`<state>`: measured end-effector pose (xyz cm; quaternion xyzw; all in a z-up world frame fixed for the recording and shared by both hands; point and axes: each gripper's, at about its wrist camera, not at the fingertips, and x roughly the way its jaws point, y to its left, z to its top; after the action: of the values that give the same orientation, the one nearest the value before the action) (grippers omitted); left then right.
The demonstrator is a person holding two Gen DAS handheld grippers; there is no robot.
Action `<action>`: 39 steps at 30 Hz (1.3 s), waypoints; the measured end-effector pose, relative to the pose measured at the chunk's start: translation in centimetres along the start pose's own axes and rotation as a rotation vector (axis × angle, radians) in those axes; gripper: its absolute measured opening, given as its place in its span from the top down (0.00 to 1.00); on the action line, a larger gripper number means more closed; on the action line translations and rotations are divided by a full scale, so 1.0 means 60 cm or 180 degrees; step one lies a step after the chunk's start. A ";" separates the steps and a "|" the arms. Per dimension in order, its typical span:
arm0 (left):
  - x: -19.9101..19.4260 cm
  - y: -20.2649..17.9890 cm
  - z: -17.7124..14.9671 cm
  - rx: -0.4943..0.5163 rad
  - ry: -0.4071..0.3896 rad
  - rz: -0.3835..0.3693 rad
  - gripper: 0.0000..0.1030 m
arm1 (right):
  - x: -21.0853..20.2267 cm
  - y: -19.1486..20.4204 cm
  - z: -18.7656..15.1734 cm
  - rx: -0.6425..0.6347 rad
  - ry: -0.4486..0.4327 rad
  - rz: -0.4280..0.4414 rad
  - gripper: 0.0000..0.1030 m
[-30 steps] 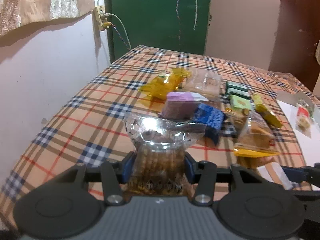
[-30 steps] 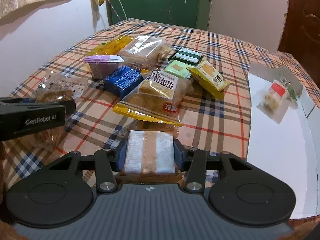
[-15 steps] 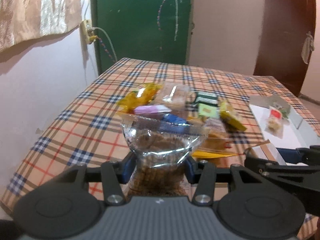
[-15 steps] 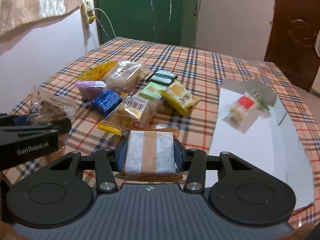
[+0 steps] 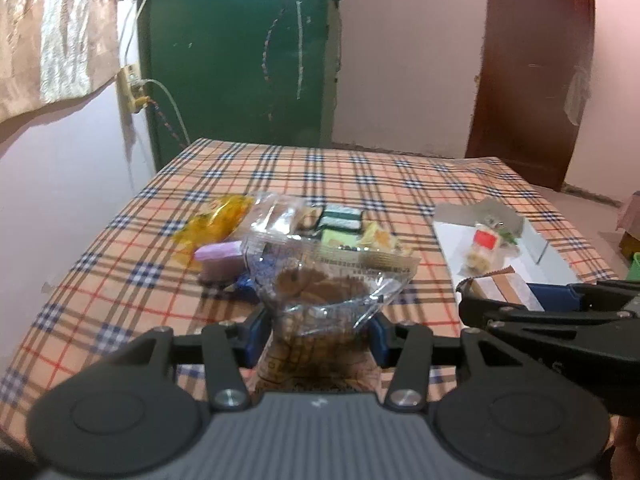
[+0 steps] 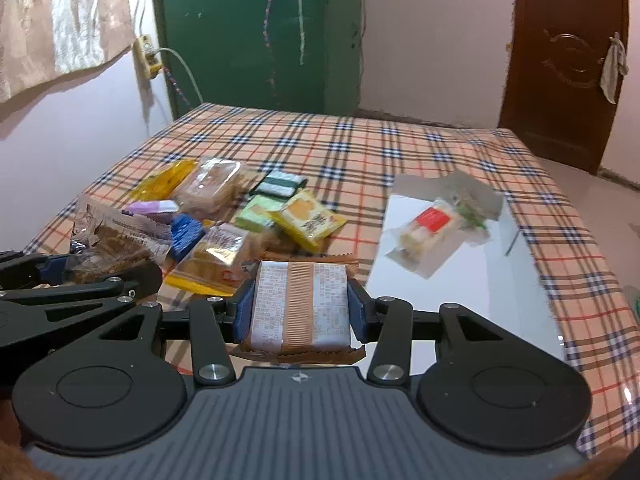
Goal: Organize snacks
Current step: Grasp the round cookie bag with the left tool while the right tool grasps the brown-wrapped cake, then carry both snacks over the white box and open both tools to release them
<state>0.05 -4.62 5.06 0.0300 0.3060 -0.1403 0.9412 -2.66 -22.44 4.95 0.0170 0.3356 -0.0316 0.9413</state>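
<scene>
My left gripper (image 5: 318, 332) is shut on a clear bag of brown cookies (image 5: 324, 280), held above the plaid table. My right gripper (image 6: 300, 308) is shut on a brown-and-white wrapped snack bar (image 6: 300, 304), also lifted off the cloth. In the right wrist view the left gripper (image 6: 60, 276) with its cookie bag (image 6: 116, 240) shows at the left edge. A pile of snacks (image 6: 240, 208) lies mid-table: yellow packs, a purple box, a blue pack, green packs. A white box (image 6: 448, 280) on the right holds one red-labelled snack (image 6: 428, 228).
The plaid tablecloth (image 5: 360, 172) covers the whole table; its far half is bare. A pink wall with a socket and cable (image 5: 134, 88) borders the left edge. A green door (image 5: 240, 52) and a brown door (image 5: 532, 68) stand behind.
Both grippers have risen and drawn back with their snacks, so the table appears lower and farther. The right gripper has come into the left wrist view at its right edge.
</scene>
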 end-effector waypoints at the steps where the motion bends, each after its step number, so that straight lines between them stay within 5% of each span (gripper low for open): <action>1: 0.000 -0.005 0.003 0.0003 -0.0001 -0.0024 0.53 | -0.003 -0.005 0.001 0.0021 -0.0007 -0.0016 0.47; 39: 0.085 -0.194 0.040 0.0301 0.0171 -0.0599 0.53 | -0.005 -0.186 0.011 0.0607 -0.0059 -0.0588 0.47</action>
<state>2.04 -17.38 4.37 0.0493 0.3256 -0.2414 0.9128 -3.28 -33.61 5.55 0.0751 0.3225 -0.1501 0.9316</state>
